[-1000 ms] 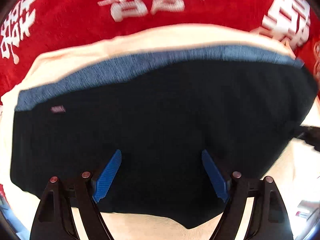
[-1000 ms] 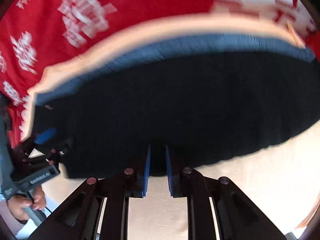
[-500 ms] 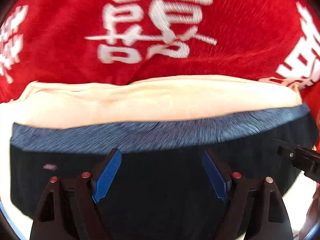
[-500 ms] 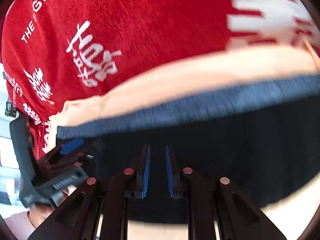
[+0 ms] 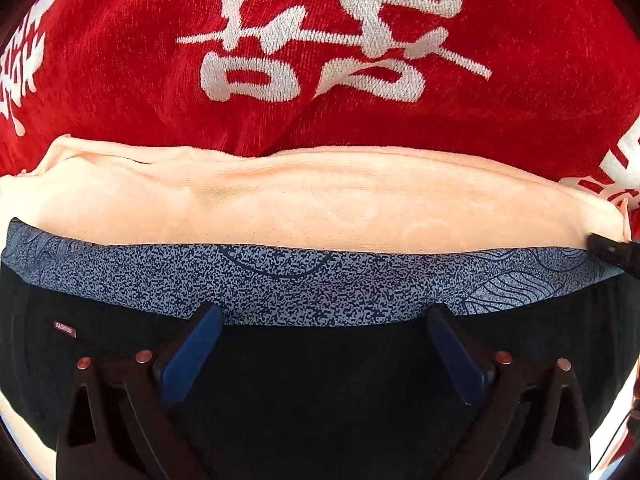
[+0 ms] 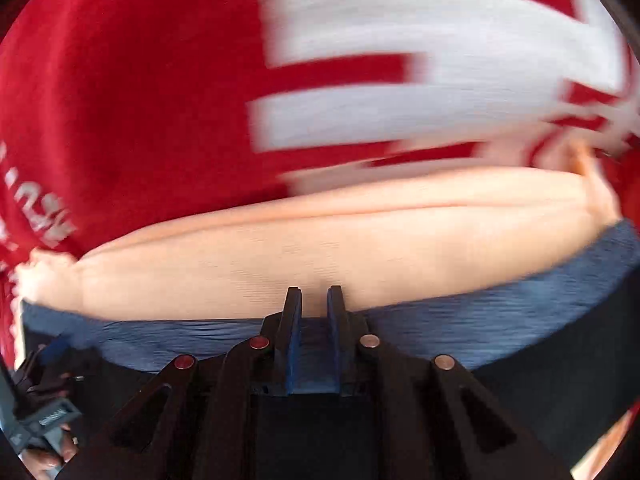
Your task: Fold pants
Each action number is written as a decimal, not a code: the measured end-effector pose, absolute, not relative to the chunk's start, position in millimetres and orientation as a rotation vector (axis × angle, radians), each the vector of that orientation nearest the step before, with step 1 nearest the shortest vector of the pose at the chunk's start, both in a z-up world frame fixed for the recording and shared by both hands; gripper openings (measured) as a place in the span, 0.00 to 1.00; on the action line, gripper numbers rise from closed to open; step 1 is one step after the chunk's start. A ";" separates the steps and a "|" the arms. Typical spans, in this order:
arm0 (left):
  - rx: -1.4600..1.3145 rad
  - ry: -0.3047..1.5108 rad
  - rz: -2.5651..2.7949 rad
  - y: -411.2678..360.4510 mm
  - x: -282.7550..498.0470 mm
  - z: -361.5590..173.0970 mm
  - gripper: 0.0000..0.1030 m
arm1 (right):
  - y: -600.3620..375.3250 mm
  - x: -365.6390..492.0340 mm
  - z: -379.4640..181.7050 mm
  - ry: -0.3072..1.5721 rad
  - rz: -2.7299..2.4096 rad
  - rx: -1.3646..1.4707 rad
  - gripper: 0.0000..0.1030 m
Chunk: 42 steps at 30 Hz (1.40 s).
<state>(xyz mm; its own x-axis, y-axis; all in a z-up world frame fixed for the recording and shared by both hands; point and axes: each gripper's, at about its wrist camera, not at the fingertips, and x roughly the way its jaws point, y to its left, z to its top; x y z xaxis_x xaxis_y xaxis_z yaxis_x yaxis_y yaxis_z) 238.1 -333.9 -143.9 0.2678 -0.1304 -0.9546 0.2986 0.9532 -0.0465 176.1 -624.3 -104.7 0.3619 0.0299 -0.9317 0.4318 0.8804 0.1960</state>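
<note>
Left claw (image 5: 322, 354) is opening, releasing black pants with blue speckled waistband (image 5: 312, 288); right claw (image 6: 314, 332), nearly together, is apparently still pinching them; release follows.

Left gripper (image 5: 322, 350) jaws opening, nothing clamped between them; black pants (image 5: 320, 400) lie flat below. Beyond the waistband (image 5: 320, 292), a peach cloth (image 5: 320, 204) and red blanket (image 5: 120, 80) are spread low, unobstructed. Right gripper (image 6: 314, 300) nearly closed; passage sideways blocked by neighbouring gripper at either frame edge.
</note>
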 end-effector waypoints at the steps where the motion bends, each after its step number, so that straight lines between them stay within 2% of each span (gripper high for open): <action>1: 0.171 1.268 -0.289 -336.4 237.5 -140.8 1.00 | -632.8 167.2 -99.8 1.175 -0.278 0.483 0.16; 3: 0.203 1.265 -0.295 -340.9 235.6 -133.5 1.00 | -640.3 147.0 -86.9 1.164 -0.286 0.518 0.20; 6: 0.210 1.254 -0.336 -349.4 219.5 -114.3 1.00 | -633.4 107.1 -65.6 1.154 -0.282 0.537 0.47; 10: 0.242 1.252 -0.409 -371.0 183.2 -95.6 1.00 | -609.1 61.8 -54.9 1.152 -0.251 0.563 0.48; 15: 0.355 1.320 -0.413 -385.8 140.7 -122.6 1.00 | -592.6 33.9 -75.3 1.209 -0.240 0.546 0.47; 17: 0.316 1.291 -0.412 -382.2 135.8 -122.2 1.00 | -595.9 22.8 -75.3 1.171 -0.229 0.549 0.47; 24: 0.369 1.290 -0.386 -400.8 135.4 -118.7 1.00 | -662.0 -29.1 -50.1 1.065 -0.472 0.647 0.48; 29: 0.362 1.280 -0.367 -395.9 126.2 -121.2 1.00 | -748.7 -67.6 -68.4 0.998 -0.688 0.890 0.48; 30: 0.366 1.277 -0.363 -395.3 124.7 -121.5 1.00 | -756.1 -62.2 -73.7 0.991 -0.706 0.912 0.45; 31: 0.370 1.274 -0.359 -395.3 122.9 -120.9 1.00 | -770.8 -63.7 -75.0 0.985 -0.714 0.936 0.20; 32: 0.376 1.273 -0.355 -396.0 122.0 -120.7 1.00 | -781.3 -66.3 -78.4 0.984 -0.704 0.961 0.09; 37: 0.381 1.267 -0.338 -396.1 113.1 -117.9 1.00 | -779.0 -47.5 -51.9 1.001 -0.648 0.701 0.09; 38: 0.381 1.272 -0.332 -397.4 112.5 -117.1 1.00 | -782.8 -49.0 -61.5 1.051 -0.653 0.706 0.11; 39: 0.384 1.274 -0.330 -396.1 117.9 -120.2 1.00 | -788.9 -54.2 -69.6 1.071 -0.659 0.730 0.25; 40: 0.389 1.275 -0.328 -396.8 117.5 -119.8 1.00 | -792.0 -57.2 -73.0 1.077 -0.681 0.747 0.47; 41: 0.397 1.273 -0.328 -398.1 116.7 -119.3 1.00 | -794.1 -65.0 -70.2 1.075 -0.723 0.743 0.52; 42: 0.402 1.269 -0.330 -398.6 115.5 -118.8 1.00 | -794.5 -72.5 -64.1 1.065 -0.749 0.745 0.52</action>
<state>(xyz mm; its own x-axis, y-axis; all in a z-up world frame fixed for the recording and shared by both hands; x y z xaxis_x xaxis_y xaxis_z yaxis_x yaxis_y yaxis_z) 115.5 -398.6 -118.8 0.2674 -0.0182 -0.9634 0.4536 0.8845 0.1092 -72.5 -794.5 -64.1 0.3002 -0.1705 -0.9385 0.8256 0.5393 0.1661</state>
